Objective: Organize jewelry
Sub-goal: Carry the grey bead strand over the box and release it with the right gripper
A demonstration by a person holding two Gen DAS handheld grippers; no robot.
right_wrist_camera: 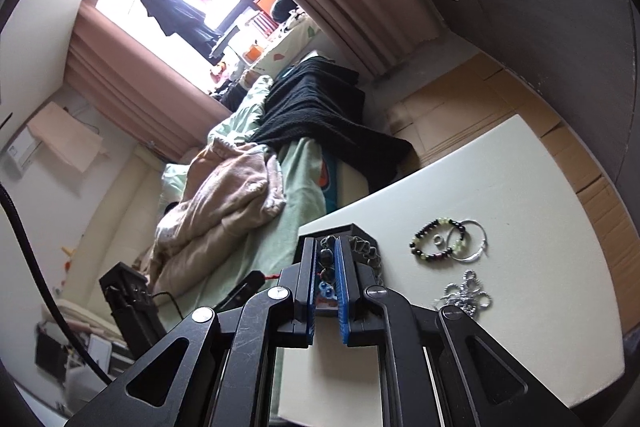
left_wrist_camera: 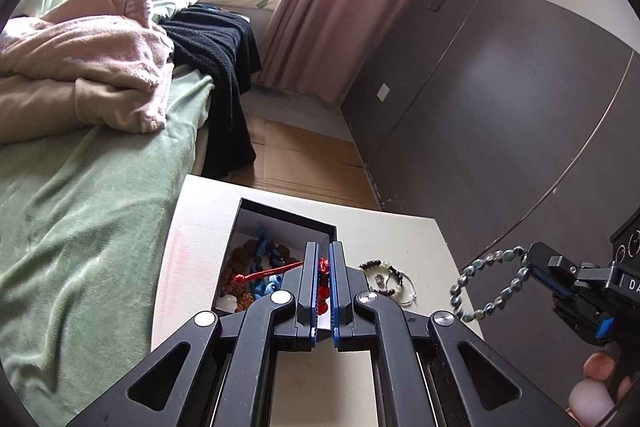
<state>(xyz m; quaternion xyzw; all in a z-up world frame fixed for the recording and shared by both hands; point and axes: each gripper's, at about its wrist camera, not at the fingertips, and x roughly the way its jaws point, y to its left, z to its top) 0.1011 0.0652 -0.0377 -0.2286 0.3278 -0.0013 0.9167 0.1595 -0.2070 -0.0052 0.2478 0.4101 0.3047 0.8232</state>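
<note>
My left gripper is shut on a red beaded piece, whose red cord trails left over the black box. The box stands on the white table and holds brown beads and blue pieces. My right gripper is off the table's right edge, shut on a blue-grey bead bracelet that hangs as a loop to its left. In the right wrist view that gripper has dark beads pinched between its pads, above the box.
A black-and-green bead bracelet, a small ring, a silver bangle and a silver chain lie on the table. A bed with green and pink blankets adjoins the table's left side. A dark wardrobe stands right.
</note>
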